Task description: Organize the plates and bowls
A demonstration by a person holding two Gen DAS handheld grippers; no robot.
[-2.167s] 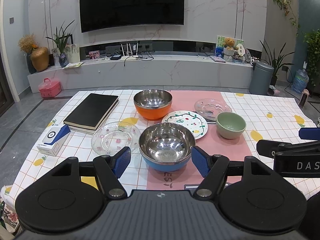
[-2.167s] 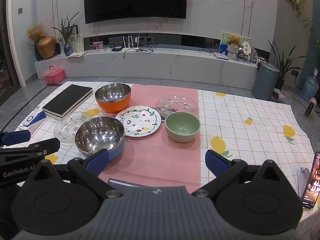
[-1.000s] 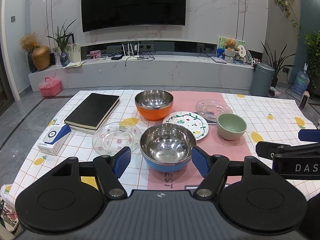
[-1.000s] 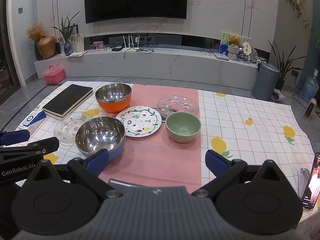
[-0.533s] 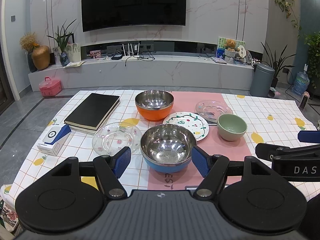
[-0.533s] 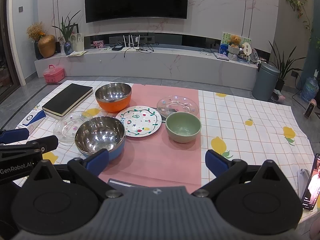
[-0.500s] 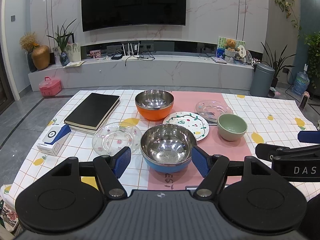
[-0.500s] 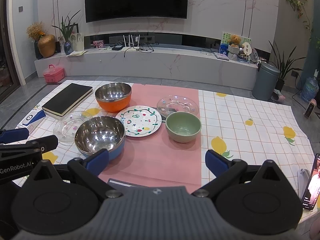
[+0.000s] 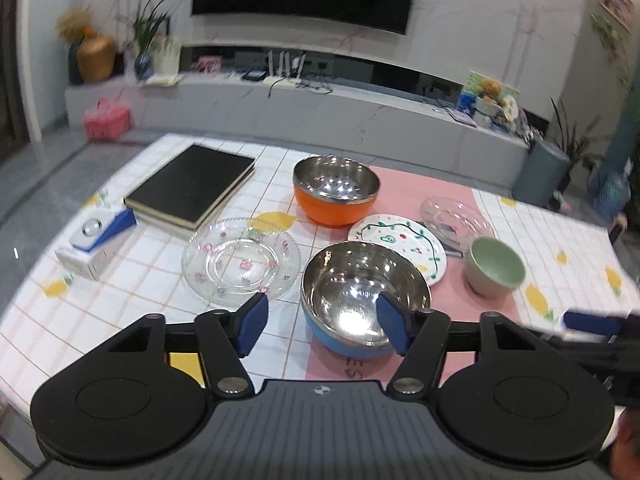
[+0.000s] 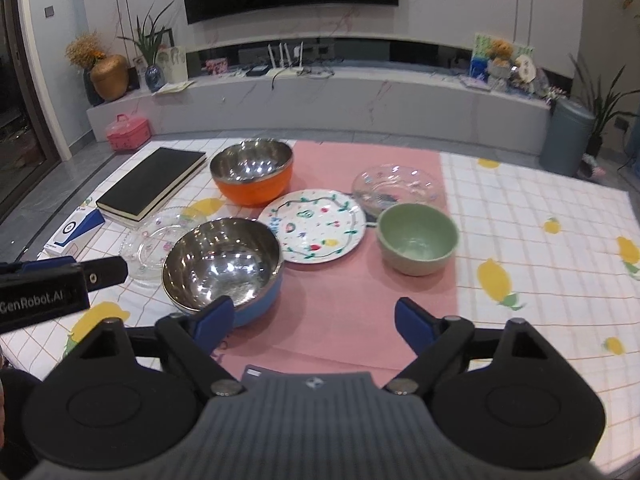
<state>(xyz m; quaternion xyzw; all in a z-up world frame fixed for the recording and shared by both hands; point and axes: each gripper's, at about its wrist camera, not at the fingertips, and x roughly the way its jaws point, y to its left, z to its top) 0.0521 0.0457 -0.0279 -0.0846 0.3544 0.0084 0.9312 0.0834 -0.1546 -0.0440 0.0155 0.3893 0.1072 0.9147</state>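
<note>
Checked-cloth surface [image 10: 520, 216] noted; left gripper [image 9: 320, 326] and right gripper [image 10: 314, 322], jaws just narrowed yet empty, are presented with the slippery, rigid blue steel bowl [image 9: 362, 300], best taken at its rim.

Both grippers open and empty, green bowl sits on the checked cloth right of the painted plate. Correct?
One slip: the green bowl sits on the pink mat, not the checked cloth; the right wrist view shows it. It is right of the painted plate, and the left gripper and right gripper are open and empty, jaws having just narrowed.
</note>
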